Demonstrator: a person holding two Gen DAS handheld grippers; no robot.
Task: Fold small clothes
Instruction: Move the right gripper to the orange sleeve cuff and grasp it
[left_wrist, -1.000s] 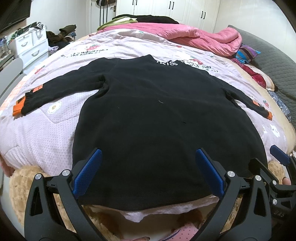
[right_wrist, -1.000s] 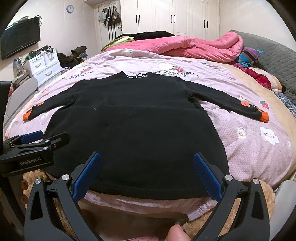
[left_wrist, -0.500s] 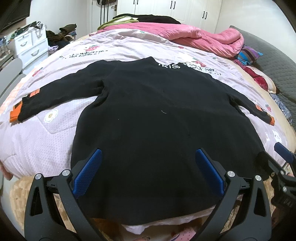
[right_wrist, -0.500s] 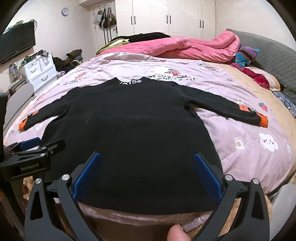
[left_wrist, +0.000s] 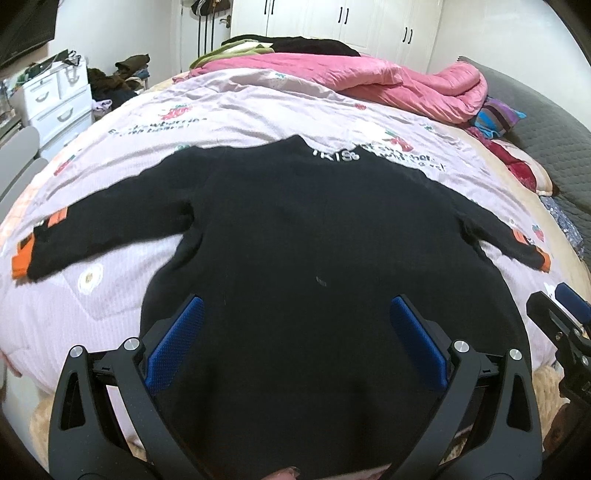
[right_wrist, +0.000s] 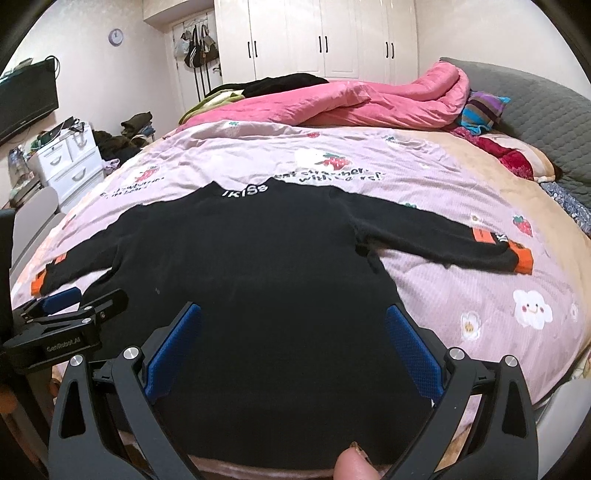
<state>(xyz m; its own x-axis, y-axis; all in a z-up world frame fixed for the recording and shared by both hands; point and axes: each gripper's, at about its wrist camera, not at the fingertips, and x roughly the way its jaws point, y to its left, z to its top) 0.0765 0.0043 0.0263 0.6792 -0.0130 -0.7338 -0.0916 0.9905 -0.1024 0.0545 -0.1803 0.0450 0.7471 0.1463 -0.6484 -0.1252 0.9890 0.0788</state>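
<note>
Sweater (left_wrist: 314, 266), black with orange cuffs, lies flat and spread on the lilac quilt (left_wrist: 229, 107), sleeves out to both sides, hem nearest the cameras. Since a second ago both grippers have moved forward over the hem, so it fills more of each view. The left gripper (left_wrist: 295, 325) and right gripper (right_wrist: 293, 328) both stand wide, holding nothing.

Left gripper (left_wrist: 295, 332) held low and level, jaws spread wide, blue pads (left_wrist: 173, 345) facing each other across an empty gap. Right gripper (right_wrist: 293, 338) alongside, likewise wide apart and gripping nothing. A fingertip (right_wrist: 352, 466) showing at the lower edge beneath the right gripper.
</note>
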